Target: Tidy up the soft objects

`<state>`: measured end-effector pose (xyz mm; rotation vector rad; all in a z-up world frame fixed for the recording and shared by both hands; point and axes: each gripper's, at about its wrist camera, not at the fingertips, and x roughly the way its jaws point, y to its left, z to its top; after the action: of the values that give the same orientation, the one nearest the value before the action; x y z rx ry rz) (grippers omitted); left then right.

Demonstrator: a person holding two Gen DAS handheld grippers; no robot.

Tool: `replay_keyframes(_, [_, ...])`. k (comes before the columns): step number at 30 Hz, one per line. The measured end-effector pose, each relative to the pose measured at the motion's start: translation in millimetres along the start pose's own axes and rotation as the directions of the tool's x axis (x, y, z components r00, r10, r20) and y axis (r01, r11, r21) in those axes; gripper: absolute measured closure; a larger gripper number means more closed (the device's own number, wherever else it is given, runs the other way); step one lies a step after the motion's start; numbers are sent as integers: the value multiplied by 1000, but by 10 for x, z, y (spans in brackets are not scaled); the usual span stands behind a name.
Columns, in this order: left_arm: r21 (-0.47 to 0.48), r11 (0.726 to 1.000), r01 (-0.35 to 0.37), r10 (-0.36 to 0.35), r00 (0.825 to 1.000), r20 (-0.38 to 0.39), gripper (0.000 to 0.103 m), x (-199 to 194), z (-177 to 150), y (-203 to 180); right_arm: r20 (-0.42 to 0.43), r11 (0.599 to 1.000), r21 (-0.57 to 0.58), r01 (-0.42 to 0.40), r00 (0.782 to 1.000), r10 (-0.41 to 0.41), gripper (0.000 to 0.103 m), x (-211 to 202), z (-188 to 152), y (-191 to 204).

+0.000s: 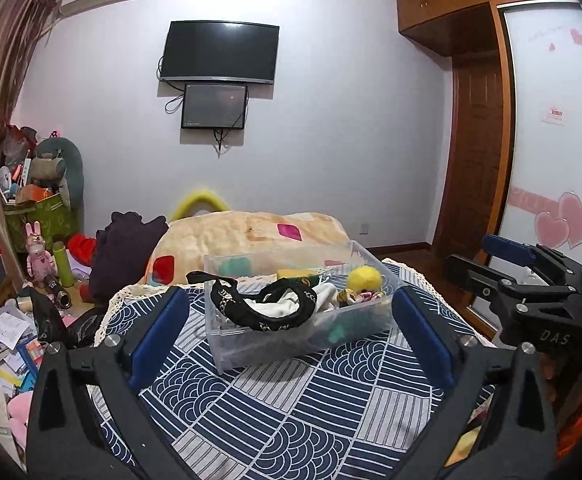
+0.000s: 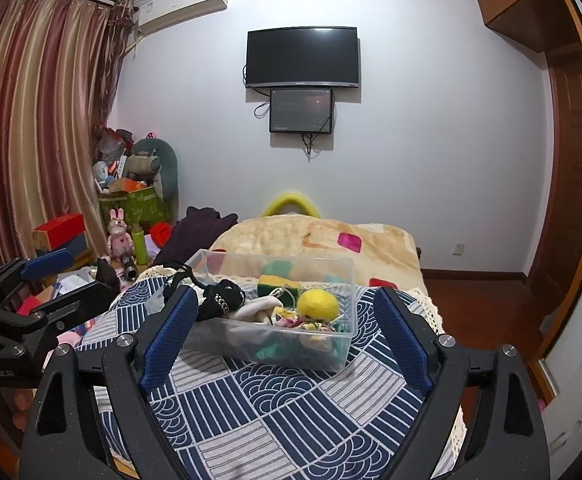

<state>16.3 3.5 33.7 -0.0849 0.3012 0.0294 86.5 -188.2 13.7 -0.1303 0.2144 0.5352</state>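
I hold my left gripper (image 1: pixel 291 320) and right gripper (image 2: pixel 285 322) spread wide, gripping nothing, above the patterned cloth (image 1: pixel 291 400). Beyond, the clear bin (image 2: pixel 331 344) holds a black band (image 1: pixel 275 312), yellow ball (image 2: pixel 317 304) and sponge (image 2: pixel 279 284).

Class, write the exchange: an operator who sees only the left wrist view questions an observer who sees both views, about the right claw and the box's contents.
Operator: Is the right claw gripping anything?
Observer: No. The right claw is wide open, with nothing between its fingers.
Operator: What is the yellow block behind the ball?
Observer: A sponge, yellow with a green layer, inside the box.
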Motion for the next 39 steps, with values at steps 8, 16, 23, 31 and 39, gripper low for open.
replay_keyframes(8, [6, 1000, -12, 12, 1000, 2, 0, 2, 5, 0, 7, 1000, 6, -2, 1000, 2, 15, -50, -37, -17])
replay_keyframes(16, [18, 1000, -13, 13, 1000, -1, 0, 5, 2, -11, 12, 1000, 9, -6, 1000, 6, 15, -77, -39, -14])
replay_keyframes(23, [12, 1000, -13, 13, 1000, -1, 0, 10, -1, -13, 15, 1000, 11, -8, 1000, 8, 15, -101, -31, -14])
replay_keyframes(31, [15, 1000, -11, 11, 1000, -2, 0, 0, 5, -5, 17, 1000, 12, -9, 1000, 9, 14, -109, -31, -21])
replay_keyframes(39, [24, 1000, -11, 11, 1000, 7, 0, -33, 21, -15, 24, 1000, 11, -11, 1000, 11, 14, -134, -9, -18])
